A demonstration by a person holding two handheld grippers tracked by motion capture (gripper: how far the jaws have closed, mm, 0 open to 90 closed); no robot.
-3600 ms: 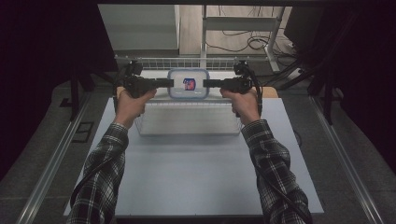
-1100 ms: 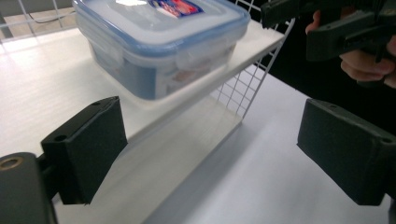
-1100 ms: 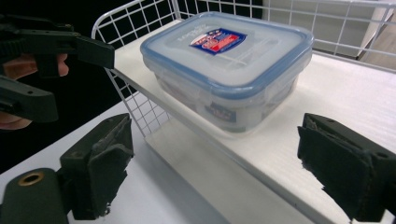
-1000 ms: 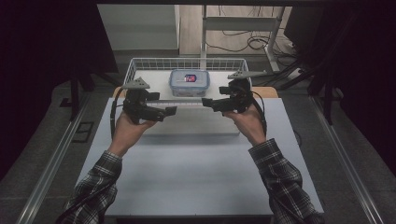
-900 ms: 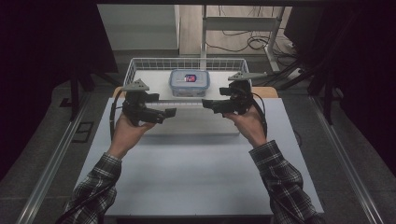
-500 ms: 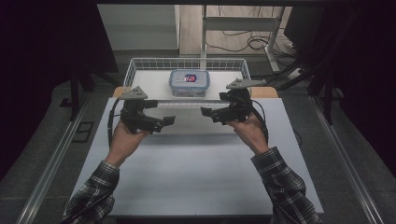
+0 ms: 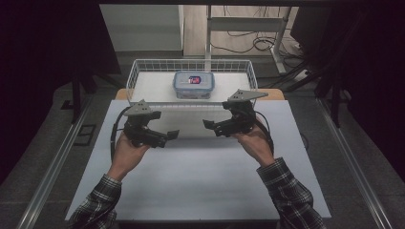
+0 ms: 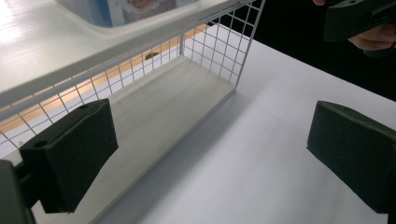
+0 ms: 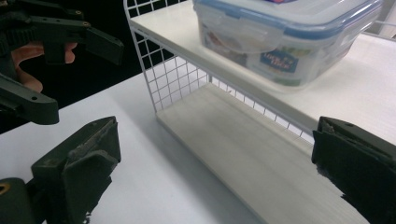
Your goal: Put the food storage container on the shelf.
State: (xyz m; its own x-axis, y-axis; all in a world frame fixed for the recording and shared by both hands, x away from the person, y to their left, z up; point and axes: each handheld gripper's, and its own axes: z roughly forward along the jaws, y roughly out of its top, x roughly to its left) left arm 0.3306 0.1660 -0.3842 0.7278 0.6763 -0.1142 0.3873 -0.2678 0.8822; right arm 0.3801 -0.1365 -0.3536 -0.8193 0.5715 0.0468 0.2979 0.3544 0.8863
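place: lab recording rig | signs: white table (image 7: 200,176), floor rails (image 7: 52,167), loose cables (image 7: 248,43), dark surround

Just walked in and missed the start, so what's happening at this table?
A person holds a two-jaw gripper in each hand over a white table. The left gripper and right gripper are both open and empty, jaws facing each other, just in front of a white wire shelf rack. A clear lidded food container sits on the rack's upper shelf, apart from both grippers; the lower shelf looks bare.
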